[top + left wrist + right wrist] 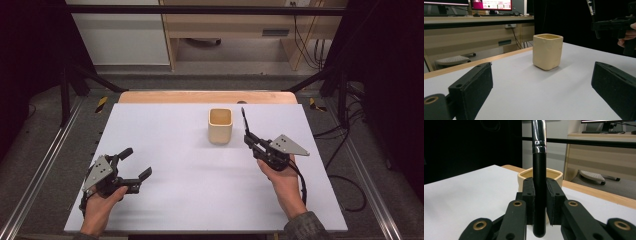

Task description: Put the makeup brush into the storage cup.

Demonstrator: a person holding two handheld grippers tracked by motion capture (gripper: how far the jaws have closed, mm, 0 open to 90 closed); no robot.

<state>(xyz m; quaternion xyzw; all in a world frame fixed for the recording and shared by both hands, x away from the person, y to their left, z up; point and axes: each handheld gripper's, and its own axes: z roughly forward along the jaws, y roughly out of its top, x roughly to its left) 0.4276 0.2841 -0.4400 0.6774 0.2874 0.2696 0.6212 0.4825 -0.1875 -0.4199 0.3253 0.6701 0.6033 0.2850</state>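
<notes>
Brush gripped, not yet placed in the cup.

The left tool is held released, jaws spread over the bare tabletop, well apart from the cream cup. To its right, the black brush is clamped upright in the right tool, just beside the cup; lowering it inside is judged to remain.

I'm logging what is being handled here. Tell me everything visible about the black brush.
The black brush is a slim round stick with a glossy black handle and a shiny silver metal collar above it; its bristle end is cut off at the top of the right gripper view. It stands about upright, clamped between the pads of the right tool, above the white table, just right of the cream cup, not touching it.
</notes>
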